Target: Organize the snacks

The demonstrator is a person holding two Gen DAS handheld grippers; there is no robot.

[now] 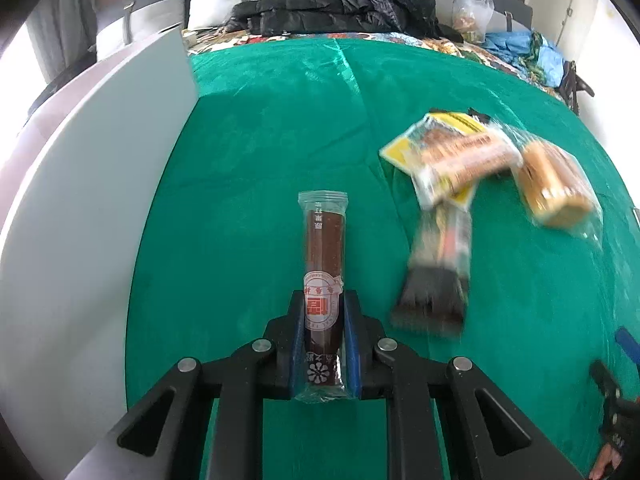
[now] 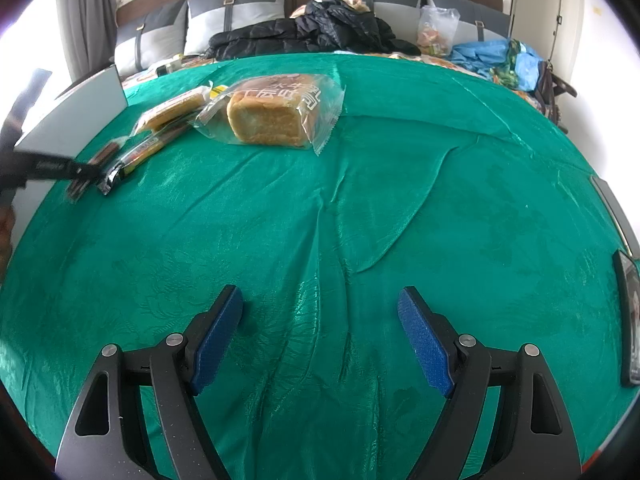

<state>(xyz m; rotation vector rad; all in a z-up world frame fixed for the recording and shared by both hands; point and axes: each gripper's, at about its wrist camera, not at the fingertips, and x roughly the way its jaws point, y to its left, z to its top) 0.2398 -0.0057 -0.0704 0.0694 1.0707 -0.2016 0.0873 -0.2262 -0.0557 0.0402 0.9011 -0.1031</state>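
Observation:
My left gripper [image 1: 323, 300] is shut on a long brown snack bar [image 1: 324, 256] in clear wrap, held above the green cloth [image 1: 260, 140]. To its right lie a yellow biscuit pack [image 1: 452, 156], a dark bar pack [image 1: 436, 276] and a wrapped bread loaf [image 1: 556, 184], blurred. My right gripper [image 2: 320, 304] is open and empty over the green cloth [image 2: 440, 200]. The bread loaf [image 2: 268, 114], the biscuit pack [image 2: 176, 110] and a dark bar pack [image 2: 140, 152] lie far ahead to the left. The left gripper [image 2: 52, 166] shows at that view's left edge.
A white box wall [image 1: 100, 200] stands left of the cloth; it also shows in the right wrist view [image 2: 76, 120]. Black jackets [image 2: 304, 32], a plastic bag [image 2: 436, 32] and blue fabric [image 2: 496, 56] lie beyond the cloth. A dark flat device [image 2: 628, 320] sits at the right edge.

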